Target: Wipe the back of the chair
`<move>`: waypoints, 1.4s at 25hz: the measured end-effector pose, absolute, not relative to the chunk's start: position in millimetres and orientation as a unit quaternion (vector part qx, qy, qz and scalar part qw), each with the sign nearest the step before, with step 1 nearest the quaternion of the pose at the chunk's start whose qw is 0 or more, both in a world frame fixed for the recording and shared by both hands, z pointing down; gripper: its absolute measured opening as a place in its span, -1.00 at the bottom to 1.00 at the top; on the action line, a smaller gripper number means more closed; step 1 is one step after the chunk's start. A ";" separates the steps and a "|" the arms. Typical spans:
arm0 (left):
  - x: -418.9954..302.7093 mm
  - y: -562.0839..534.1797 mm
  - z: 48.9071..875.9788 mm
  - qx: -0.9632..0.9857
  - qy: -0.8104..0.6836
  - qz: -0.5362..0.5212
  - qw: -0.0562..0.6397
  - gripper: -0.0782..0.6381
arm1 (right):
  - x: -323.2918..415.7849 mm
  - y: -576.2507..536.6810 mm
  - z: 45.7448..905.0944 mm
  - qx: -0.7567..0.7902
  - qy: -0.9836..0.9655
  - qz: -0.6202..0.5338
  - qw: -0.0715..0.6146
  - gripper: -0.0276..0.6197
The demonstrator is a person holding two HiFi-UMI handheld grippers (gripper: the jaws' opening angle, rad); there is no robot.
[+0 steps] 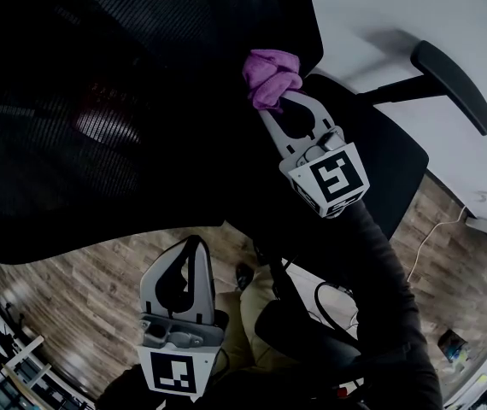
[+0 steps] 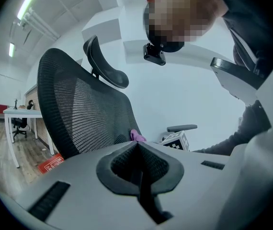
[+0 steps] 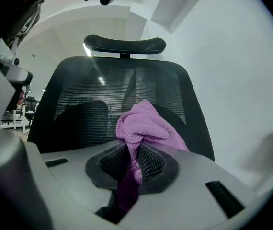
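Jaws of the right tool (image 3: 134, 157) are clamped tight on a purple cloth (image 3: 143, 126), its bunched wad up against the black mesh chair back (image 3: 79, 90). The left tool (image 2: 139, 150) hangs nearer and lower, pinched together on nothing, apart from the mesh. A headrest (image 3: 124, 44) tops the back, and a wooden floor (image 1: 73, 314) lies below.

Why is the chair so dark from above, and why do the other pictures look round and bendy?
Head view: the chair is black mesh, underlit against the white wall. Left gripper view and right gripper view: wide-angle lenses bend straight lines and blacken the corners.
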State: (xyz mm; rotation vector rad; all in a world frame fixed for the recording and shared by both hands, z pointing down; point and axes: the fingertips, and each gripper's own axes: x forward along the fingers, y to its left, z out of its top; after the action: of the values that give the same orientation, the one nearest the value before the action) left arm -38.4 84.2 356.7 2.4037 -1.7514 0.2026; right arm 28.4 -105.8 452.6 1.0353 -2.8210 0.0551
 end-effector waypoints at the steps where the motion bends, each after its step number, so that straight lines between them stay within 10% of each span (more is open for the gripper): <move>1: -37.3 83.7 356.6 0.804 -0.585 0.068 0.080 -0.76 | 30.8 -108.1 452.5 0.346 -0.936 0.018 0.068 -0.78; 35: -23.9 65.4 341.9 0.807 -0.581 0.075 0.073 -0.76 | 78.8 -190.3 455.3 0.410 -0.908 0.032 0.075 -0.78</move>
State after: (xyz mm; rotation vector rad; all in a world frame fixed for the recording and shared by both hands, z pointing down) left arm -23.9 65.4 341.9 2.4238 -1.7445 0.2252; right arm 78.8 -190.3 455.3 1.2308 -2.7246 0.0962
